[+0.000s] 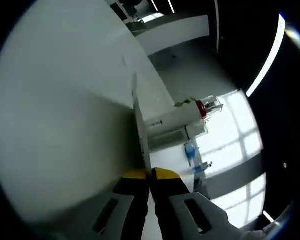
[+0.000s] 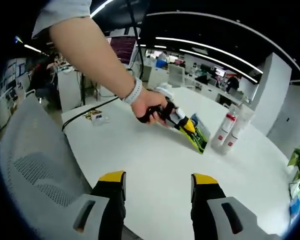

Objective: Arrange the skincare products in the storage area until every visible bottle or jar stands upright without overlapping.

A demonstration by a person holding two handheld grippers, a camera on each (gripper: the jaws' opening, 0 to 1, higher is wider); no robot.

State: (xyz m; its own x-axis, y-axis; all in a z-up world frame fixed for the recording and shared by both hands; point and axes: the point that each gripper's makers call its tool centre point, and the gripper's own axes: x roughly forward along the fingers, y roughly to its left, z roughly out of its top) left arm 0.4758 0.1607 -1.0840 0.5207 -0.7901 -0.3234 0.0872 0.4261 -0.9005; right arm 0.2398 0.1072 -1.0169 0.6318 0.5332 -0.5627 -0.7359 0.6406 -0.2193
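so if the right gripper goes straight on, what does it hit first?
Probably the bare table ahead of the open right gripper. Further on lies the green box in the left gripper; depth unclear.

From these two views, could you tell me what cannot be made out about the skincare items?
- Flat pack in the left gripper: its print is too small in the right gripper view; edge-on in the left gripper view.
- Two white bottles: labels too small.
- Small item by the black cable: too small to identify.
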